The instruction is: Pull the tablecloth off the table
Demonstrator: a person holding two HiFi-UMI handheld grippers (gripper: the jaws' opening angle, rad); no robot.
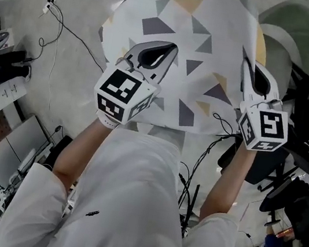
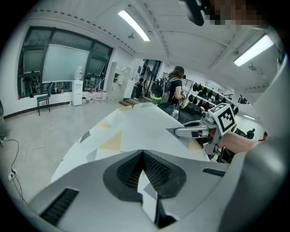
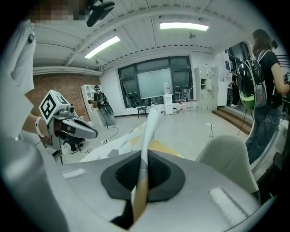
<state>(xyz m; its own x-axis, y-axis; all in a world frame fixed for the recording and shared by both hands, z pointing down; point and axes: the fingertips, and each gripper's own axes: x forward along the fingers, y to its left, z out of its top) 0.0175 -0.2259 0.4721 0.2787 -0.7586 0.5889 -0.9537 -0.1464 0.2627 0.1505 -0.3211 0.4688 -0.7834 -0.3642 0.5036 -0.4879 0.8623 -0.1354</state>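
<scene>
As seen along its own jaws, the left gripper (image 2: pixel 142 154) is shut tight on a fold of the tablecloth (image 2: pixel 136 124). A sliver of white cloth with a grey triangle is pinched between the dark ribbed pads. The right gripper (image 3: pixel 144 156) is likewise clamped on the cloth's edge, which is bunched into a narrow ridge standing up from between its pads.

In the head view the two grippers are seen side by side but well apart. Each is held at the end of a white-sleeved arm, with the marker cubes nearest the person and the jaws pointed away. The tablecloth, white with grey, tan and yellow triangles, is spread ahead of both sets of jaws and spans the gap between them. Its near edge lies about level with the cubes.

Just past the right gripper's jaws a tan patch (image 3: pixel 163 147) is seen beside the ridge of cloth; whether it is table top or print cannot be told. To that gripper's right a pale green chair (image 3: pixel 226 158) is placed close by. Off to the left gripper's left, black cables (image 1: pixel 59 25) are trailed across the grey floor. Farthest off, to the right gripper's right, a person with a backpack (image 3: pixel 263 68) is seen standing.
</scene>
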